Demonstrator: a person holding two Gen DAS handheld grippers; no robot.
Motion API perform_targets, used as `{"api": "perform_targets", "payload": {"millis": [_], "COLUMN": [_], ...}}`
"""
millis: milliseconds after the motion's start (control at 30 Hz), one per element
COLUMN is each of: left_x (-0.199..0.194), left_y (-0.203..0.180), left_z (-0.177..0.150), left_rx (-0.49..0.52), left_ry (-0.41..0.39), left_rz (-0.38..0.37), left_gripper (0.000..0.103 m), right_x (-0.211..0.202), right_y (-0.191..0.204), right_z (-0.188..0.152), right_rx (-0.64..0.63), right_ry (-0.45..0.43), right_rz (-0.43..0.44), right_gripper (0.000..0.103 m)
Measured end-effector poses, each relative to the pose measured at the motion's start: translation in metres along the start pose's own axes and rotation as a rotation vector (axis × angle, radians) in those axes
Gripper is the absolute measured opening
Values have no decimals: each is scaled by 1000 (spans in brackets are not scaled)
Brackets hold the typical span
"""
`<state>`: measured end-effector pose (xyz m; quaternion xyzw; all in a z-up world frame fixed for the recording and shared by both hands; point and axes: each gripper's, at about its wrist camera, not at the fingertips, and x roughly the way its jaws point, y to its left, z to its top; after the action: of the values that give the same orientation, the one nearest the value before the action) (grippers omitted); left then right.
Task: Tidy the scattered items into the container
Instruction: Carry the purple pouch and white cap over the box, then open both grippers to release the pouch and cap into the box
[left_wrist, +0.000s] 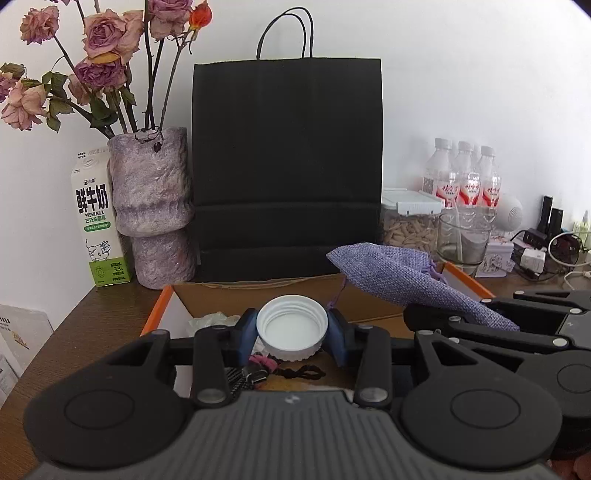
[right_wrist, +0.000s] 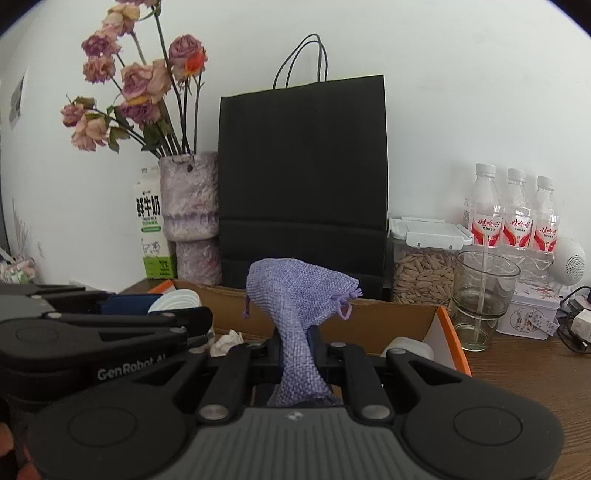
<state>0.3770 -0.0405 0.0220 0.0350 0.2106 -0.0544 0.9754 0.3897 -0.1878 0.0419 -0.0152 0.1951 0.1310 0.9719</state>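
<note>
Pouch of soft purple woven cloth (right_wrist: 299, 295) pinched mid-body in right gripper (right_wrist: 297, 350), limp above orange-edged cardboard box (right_wrist: 447, 332). Rigid white plastic screw lid (left_wrist: 291, 326) clamped rim-wise in left gripper (left_wrist: 291, 332), light, over same box.

Both wrist views face the black bag (left_wrist: 287, 166) closely.

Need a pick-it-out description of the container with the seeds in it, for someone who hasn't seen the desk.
Start at the tall black paper bag against the wall; the seed jar stands right beside it, on the side of the water bottles. It is a clear container packed with pale seeds under a white clip-on lid. The empty glass in front of it has no lid and holds only a straw.
</note>
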Motion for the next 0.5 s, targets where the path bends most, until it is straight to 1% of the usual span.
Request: {"api": "perform_targets", "payload": {"millis": [133,233,300,333,367,400,433,467,500], "left_x": [7,6,4,3,3,3,3,1,-1], "left_y": [-2,-3,-4,-4,-2,-1,2,5,9], "left_z": [-7,-9,-9,-9,-9,-9,-9,-8,-7], "left_rx": [24,35,38,36,28,19,6,-8,-22], "left_ry": [17,9,2,1,4,9,8,5,-4], "left_rz": [7,17,14,15,21,27,34,48,68], "left_gripper": [41,41,41,42,45,49,56,66,72], "right_x": [8,9,8,7,7,6,5,4,3], "right_y": [3,4,5,5,4,3,1,-2,-6], "right_z": [-8,-11,-12,-12,-12,-12,-11,-10,-9], "right_rx": [-18,-27,-27,-26,-27,-23,-11,5,28], "right_ry": [31,44,47,46,47,57,65,70,75], "right_rz": [-2,-5,-2,-6,-15,-24,-37,-48,-61], "right_gripper": [10,12,17,18,21,28,33,45,57]}}
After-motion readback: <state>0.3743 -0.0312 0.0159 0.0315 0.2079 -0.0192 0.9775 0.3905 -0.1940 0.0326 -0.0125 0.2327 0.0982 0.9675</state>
